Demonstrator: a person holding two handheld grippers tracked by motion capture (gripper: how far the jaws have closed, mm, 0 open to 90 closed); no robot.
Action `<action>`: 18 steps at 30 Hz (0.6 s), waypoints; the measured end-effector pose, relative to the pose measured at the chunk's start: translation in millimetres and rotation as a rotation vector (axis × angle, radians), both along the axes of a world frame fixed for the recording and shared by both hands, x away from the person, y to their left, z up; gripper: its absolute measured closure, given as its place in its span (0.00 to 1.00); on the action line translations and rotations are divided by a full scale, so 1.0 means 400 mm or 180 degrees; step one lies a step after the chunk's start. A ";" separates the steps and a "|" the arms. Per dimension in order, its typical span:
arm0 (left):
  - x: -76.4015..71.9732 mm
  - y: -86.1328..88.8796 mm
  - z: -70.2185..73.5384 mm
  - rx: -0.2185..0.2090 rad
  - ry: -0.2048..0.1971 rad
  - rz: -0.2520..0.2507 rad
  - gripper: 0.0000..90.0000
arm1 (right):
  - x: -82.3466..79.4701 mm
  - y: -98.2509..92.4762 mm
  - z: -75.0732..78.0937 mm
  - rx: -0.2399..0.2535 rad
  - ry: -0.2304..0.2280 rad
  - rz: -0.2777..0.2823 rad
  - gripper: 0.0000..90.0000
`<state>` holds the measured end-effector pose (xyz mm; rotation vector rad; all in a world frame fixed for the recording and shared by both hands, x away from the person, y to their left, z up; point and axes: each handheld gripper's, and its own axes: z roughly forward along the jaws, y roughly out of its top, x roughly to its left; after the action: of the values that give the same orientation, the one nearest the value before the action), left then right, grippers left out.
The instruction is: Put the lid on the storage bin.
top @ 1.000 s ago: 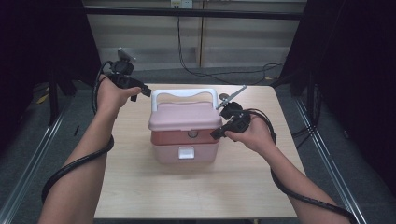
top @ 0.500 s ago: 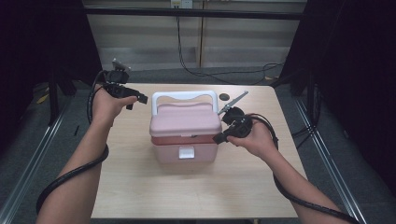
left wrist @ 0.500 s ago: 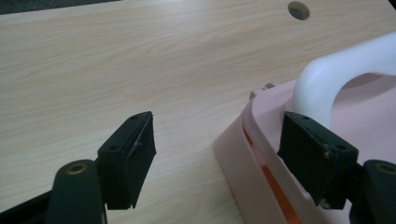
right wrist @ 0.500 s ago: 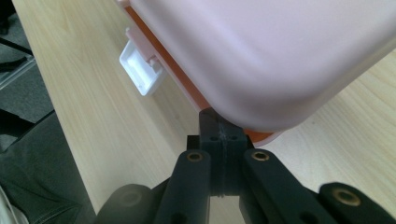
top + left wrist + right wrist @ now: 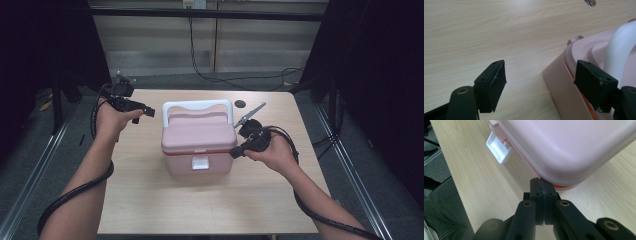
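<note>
Pale wooden tabletop [image 5: 150,210], pink box [image 5: 199,145] at its middle.
From the high view, my left gripper [image 5: 142,111] hangs off the box's left side and my right gripper [image 5: 235,152] sits at its right side. Along the left gripper [image 5: 540,82], my jaws have just been opening, spread beside the white handle [image 5: 619,50], nothing between them. Along the right gripper [image 5: 543,185], jaws pressed together, tips at the lid's rim, near the white latch [image 5: 499,148].

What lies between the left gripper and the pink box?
Nothing: in the high view, bare table separates the left gripper from the pink box. Its jaws, just opening, hold nothing.
</note>
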<state>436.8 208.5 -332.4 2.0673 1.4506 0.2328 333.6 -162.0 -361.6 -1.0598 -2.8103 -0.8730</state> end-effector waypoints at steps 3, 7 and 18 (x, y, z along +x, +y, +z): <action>-0.002 0.005 -0.010 0.0014 0.0017 0.0001 0.28 | -0.005 0.001 -0.002 -0.0004 0.0020 -0.0004 0.99; -0.007 0.009 -0.020 0.0015 0.0035 0.0007 0.28 | -0.004 -0.002 0.001 0.0052 -0.0011 -0.0030 1.00; -0.030 0.031 -0.058 0.0017 0.0085 0.0009 0.27 | -0.017 -0.013 -0.008 0.0030 -0.0063 -0.0055 0.92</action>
<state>424.9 220.9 -355.8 2.0801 1.4702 0.2113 326.9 -167.3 -364.9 -1.0819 -2.8143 -0.9022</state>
